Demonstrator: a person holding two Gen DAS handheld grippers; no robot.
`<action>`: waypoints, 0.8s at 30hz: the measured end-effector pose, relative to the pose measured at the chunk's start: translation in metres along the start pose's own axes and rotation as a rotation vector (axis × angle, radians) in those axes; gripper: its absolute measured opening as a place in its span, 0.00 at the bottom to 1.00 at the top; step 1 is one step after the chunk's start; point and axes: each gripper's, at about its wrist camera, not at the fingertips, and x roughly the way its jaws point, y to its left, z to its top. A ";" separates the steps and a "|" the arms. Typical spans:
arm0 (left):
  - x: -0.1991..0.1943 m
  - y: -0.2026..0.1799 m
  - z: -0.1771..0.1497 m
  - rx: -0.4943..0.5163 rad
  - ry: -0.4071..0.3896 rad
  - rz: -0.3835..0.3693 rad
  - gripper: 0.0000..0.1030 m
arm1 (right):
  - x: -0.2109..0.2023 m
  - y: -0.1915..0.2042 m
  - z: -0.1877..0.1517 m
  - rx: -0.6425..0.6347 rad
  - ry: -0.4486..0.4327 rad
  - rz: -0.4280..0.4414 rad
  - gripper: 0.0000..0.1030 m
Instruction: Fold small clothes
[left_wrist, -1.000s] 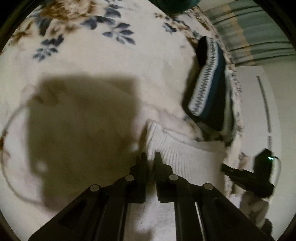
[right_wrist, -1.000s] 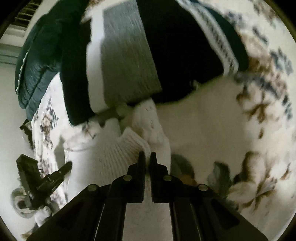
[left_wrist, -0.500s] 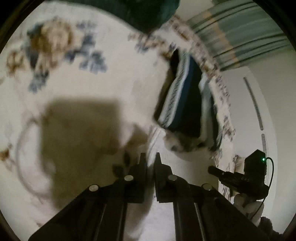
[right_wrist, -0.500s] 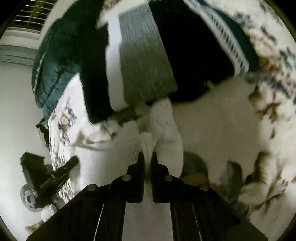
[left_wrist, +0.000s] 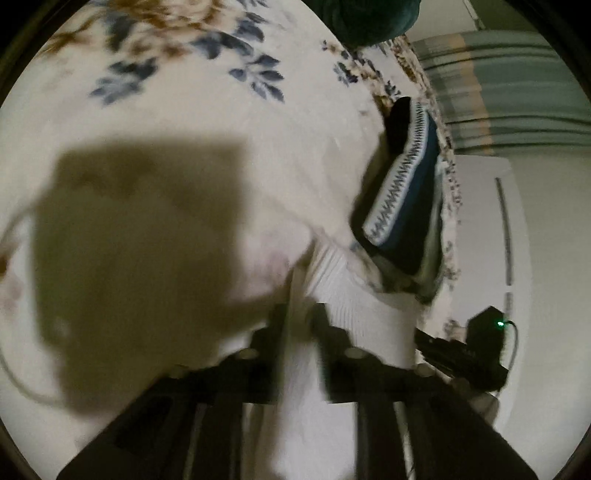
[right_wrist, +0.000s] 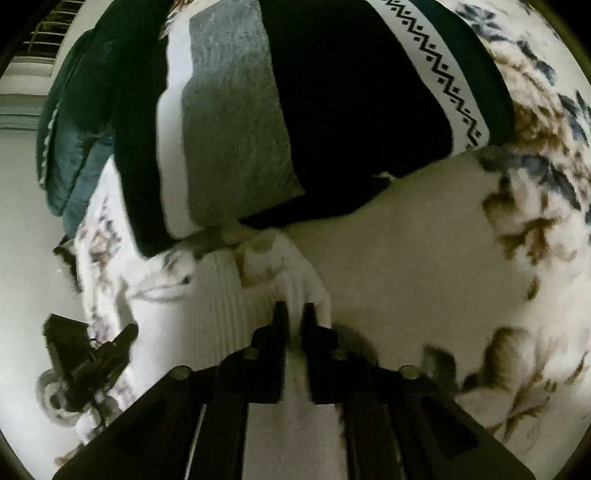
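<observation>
A white ribbed knit garment (left_wrist: 343, 295) lies on a floral blanket (left_wrist: 207, 122). My left gripper (left_wrist: 300, 314) is shut on its edge, the cloth running between the fingers. My right gripper (right_wrist: 293, 312) is shut on another part of the same white garment (right_wrist: 221, 306), which bunches up just ahead of the fingertips. The right gripper also shows in the left wrist view (left_wrist: 465, 350) at the lower right, and the left gripper shows in the right wrist view (right_wrist: 92, 354) at the lower left.
A folded stack of dark sweaters with a white zigzag band (left_wrist: 402, 192) lies near the blanket's edge, filling the top of the right wrist view (right_wrist: 332, 110). A dark green quilted item (right_wrist: 70, 147) lies beyond. A large shadow (left_wrist: 140, 258) covers the blanket.
Both grippers stayed shut on the white garment and shifted with it; the left view swung back toward the blanket, and the right gripper moved closer to the folded stack.
</observation>
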 end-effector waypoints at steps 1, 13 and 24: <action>-0.012 0.000 -0.012 0.002 -0.011 -0.017 0.35 | -0.006 -0.003 -0.003 0.005 0.007 0.027 0.39; -0.035 0.013 -0.160 -0.025 0.003 0.000 0.29 | -0.013 -0.046 -0.164 0.074 0.209 0.247 0.57; -0.034 0.046 -0.160 -0.119 -0.034 0.027 0.07 | -0.008 -0.088 -0.185 0.169 0.070 0.124 0.06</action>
